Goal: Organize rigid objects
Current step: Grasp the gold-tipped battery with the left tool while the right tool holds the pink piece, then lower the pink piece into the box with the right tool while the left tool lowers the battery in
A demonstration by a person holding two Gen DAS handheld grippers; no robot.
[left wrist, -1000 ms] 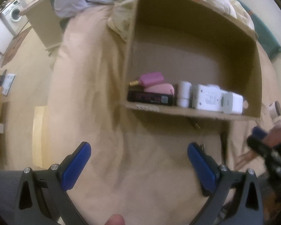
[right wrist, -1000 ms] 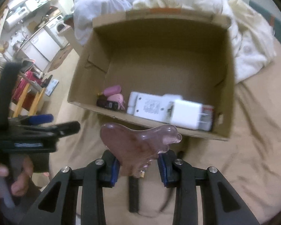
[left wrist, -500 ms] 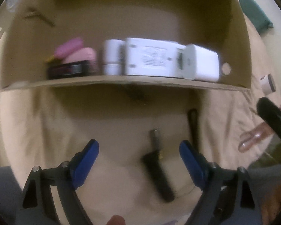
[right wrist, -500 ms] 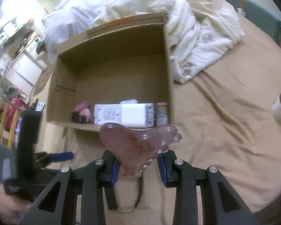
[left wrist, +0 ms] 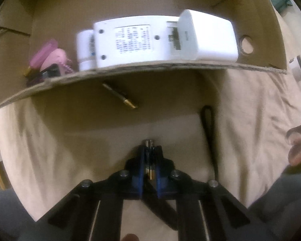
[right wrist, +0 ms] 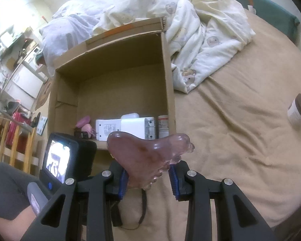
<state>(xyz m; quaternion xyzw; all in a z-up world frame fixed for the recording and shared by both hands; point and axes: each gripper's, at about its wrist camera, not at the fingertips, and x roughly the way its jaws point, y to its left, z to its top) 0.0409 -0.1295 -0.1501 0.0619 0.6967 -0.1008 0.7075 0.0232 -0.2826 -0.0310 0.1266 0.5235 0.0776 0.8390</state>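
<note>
Two grippers are loaded now: the left gripper (left wrist: pixel 150 156), wide open a moment ago, has closed its jaws on a small metal tube (left wrist: pixel 148 143) off the bed (left wrist: pixel 250 104); the right gripper (right wrist: pixel 148 177) still grips the scraper (right wrist: pixel 148 154), both just before the box (right wrist: pixel 114 88), ready for dropping in

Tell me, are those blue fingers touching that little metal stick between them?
Touching. The left wrist view shows the left gripper with its fingers pressed against both sides of the metal stick.

I work on a tan-sheeted bed (right wrist: pixel 240 132); a rumpled cream bear-print duvet (right wrist: pixel 200 32) lies behind, white kitchen appliances (right wrist: pixel 22 80) at far left.
</note>
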